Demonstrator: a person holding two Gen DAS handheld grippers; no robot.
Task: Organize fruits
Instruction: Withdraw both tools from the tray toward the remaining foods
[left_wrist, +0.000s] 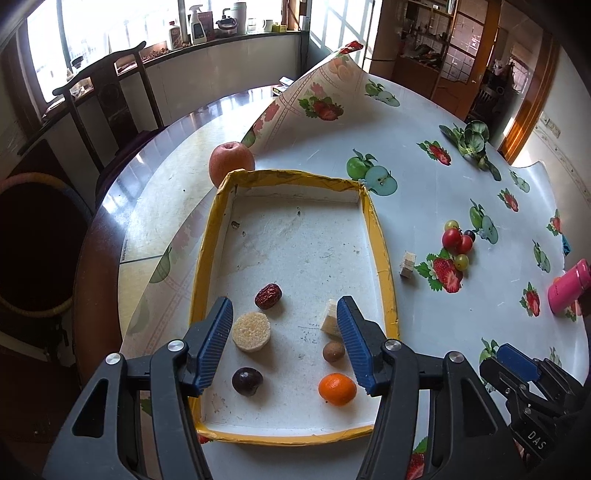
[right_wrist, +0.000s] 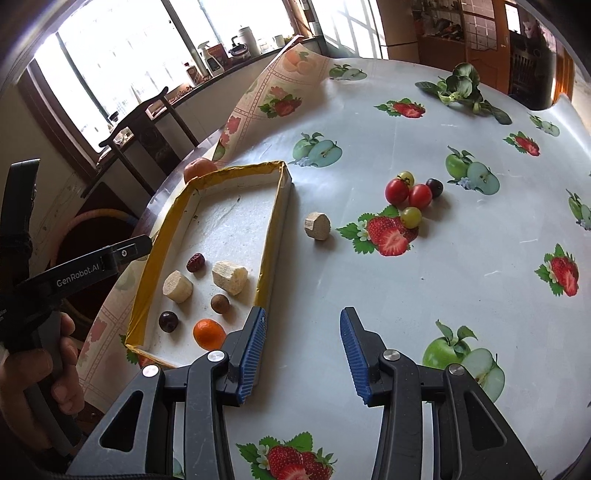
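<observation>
Yellow-rimmed tray (left_wrist: 380, 236) sits on the fruit-print tablecloth (right_wrist: 369, 288), already holding an orange (left_wrist: 337, 388), a dark plum (left_wrist: 247, 381), a red date (left_wrist: 268, 295), a small brown fruit (left_wrist: 334, 351) and two pale cut chunks.

Loose fruit still out: cherry-tomato and grape cluster (right_wrist: 410, 195), on the cloth right of the tray and well apart from it. A tan chunk (right_wrist: 317, 226) lies between cluster and tray wall.

Key relation: the cluster lies ahead and slightly right of the right gripper (right_wrist: 303, 347). My call: that arm is nearer, so it should take the reach.

Right gripper: jaws apart, nothing between them, over bare cloth.

Left gripper (left_wrist: 284, 343): jaws spread, empty, hovering over the tray's near end.

Only the left wrist view clearly shows the apple (left_wrist: 231, 162) behind the tray's far corner, plus a pink bottle (left_wrist: 569, 286) at the right edge.
</observation>
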